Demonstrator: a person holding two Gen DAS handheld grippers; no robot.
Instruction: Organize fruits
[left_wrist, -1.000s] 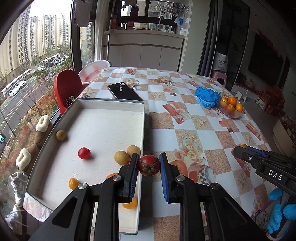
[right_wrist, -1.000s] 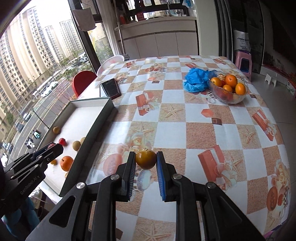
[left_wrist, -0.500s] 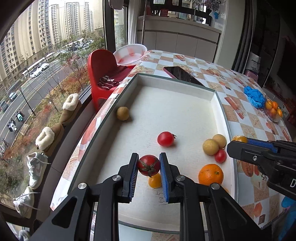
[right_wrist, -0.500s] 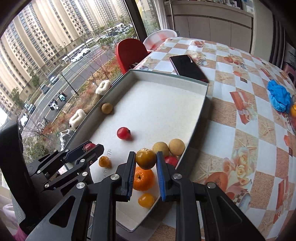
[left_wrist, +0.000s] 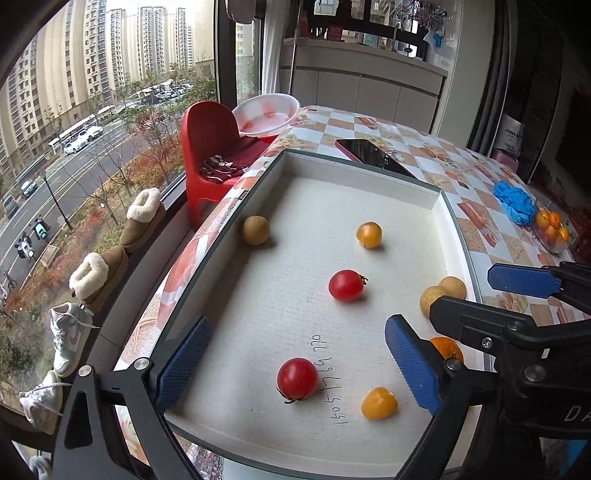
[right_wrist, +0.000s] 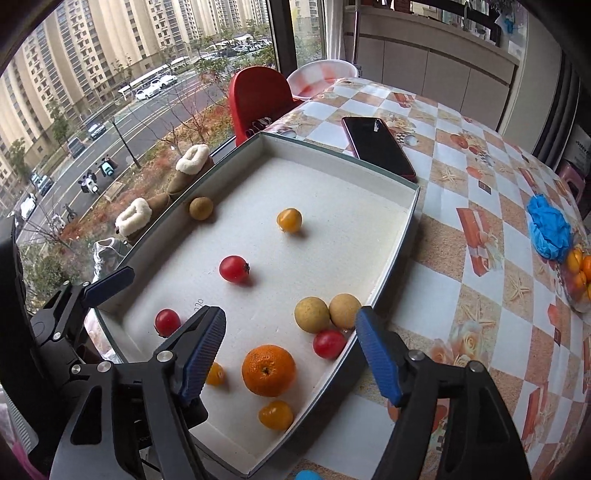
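Surface (right_wrist: 436, 295) with checkered starfish-print cloth, by a window over a street. On it, near the window edge, a big shallow tray (right_wrist: 391, 273) with white liner and dark rim; all the task fruit in view lies loose inside it.

Left gripper (left_wrist: 295, 363) over the tray's near end, jaws opening, spread wide. A red tomato (left_wrist: 297, 378) lies on the liner between the blue pads (left_wrist: 184, 360), touching neither. Right gripper (right_wrist: 291, 354) over the tray's right near corner, jaws opening, also spread; its right finger hangs outside the rim. Nothing pinched.

Dark phone (right_wrist: 378, 146) flat on the surface just past the tray's far wall. Glass bowl of oranges (left_wrist: 552, 230) far right, crumpled blue glove (right_wrist: 548, 229) beside it.

Fruit, big to small: orange (right_wrist: 269, 370) below the right gripper's gap; two tan round fruits (right_wrist: 327, 312) touching each other at the right wall; another tan one (left_wrist: 255, 229) at the left wall; a second red tomato (left_wrist: 346, 285) mid-tray; a small red one (right_wrist: 329, 343) against the right rim just under the tan pair; yellow cherry tomatoes, one far (left_wrist: 368, 235), one near the orange (right_wrist: 275, 414), one half hidden behind the right gripper's left finger (right_wrist: 215, 373).

Red chair (left_wrist: 208, 147) and boots (left_wrist: 142, 218) outside the surface by the window.
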